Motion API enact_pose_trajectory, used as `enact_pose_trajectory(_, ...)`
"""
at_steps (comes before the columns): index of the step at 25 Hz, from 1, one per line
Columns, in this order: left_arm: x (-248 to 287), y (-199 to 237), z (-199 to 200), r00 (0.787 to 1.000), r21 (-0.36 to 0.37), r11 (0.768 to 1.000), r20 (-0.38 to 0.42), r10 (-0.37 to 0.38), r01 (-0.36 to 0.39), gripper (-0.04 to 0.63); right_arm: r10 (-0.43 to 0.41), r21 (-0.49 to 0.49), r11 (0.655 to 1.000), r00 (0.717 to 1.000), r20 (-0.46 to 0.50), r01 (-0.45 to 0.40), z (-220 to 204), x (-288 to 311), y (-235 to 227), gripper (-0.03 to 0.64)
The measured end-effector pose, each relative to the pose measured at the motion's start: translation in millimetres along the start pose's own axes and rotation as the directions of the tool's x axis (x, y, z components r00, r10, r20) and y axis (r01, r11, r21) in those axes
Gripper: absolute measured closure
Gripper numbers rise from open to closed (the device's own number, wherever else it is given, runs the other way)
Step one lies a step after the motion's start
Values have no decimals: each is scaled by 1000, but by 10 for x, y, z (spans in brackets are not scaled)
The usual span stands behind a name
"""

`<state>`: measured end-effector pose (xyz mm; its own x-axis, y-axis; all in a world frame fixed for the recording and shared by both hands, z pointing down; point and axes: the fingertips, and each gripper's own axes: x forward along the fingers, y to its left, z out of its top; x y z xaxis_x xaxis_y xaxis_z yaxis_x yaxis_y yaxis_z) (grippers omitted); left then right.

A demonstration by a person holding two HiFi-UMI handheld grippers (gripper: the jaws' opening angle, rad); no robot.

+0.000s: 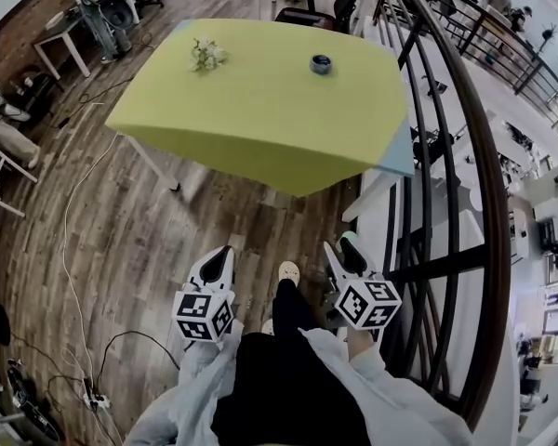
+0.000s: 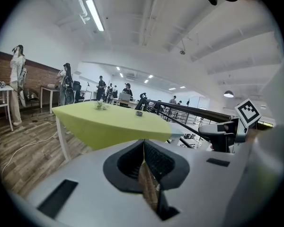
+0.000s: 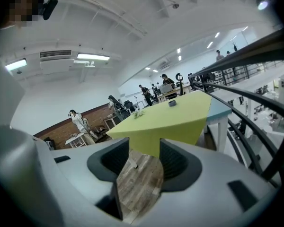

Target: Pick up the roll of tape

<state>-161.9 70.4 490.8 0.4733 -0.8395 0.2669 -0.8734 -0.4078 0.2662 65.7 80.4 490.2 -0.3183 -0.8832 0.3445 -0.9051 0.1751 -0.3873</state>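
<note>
Most of what lies below me is wooden floor [image 1: 139, 240], with a white cable [image 1: 73, 203] trailing across it on my left. Ahead stands the surface [image 1: 260, 119], covered in yellow-green, one corner pointing back toward me. A dark metal railing [image 1: 490, 203] curves along my right side.

My left hand-held gripper [image 1: 220, 264] hangs low over the floor, short of the surface. In the left gripper view its jaws are drawn together, pads meeting at the front, with nothing caught between them. My right hand-held gripper [image 1: 342, 247] hangs beside it, close to the railing. In the right gripper view its jaws stand wide, and only floorboards and the near corner of the surface show through the gap.

On the far part of the surface, toward its left, lies a small sprig of flowers [image 1: 206, 55]. The roll of tape [image 1: 321, 64], dark and lying flat, sits to the right of the flowers, also far back, well apart from both grippers.
</note>
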Motion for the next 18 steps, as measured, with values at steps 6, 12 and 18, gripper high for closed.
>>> enact_pose_trajectory(6,401,112,145,1000,-10,1000,-1,24,-24,578,22,-12,1000,1000,-16,-22,238,413,-142,422)
enact_pose_trajectory(12,843,211,340,999,-5,999,7,33,-33,578,36,-18,999,999,-19,-36,494,816,-302,420)
enact_pose_trajectory(18,1266,247,482,999,-2,999,12,46,-46,578,34,-21,999,999,-14,-34,729,1127,-539,423)
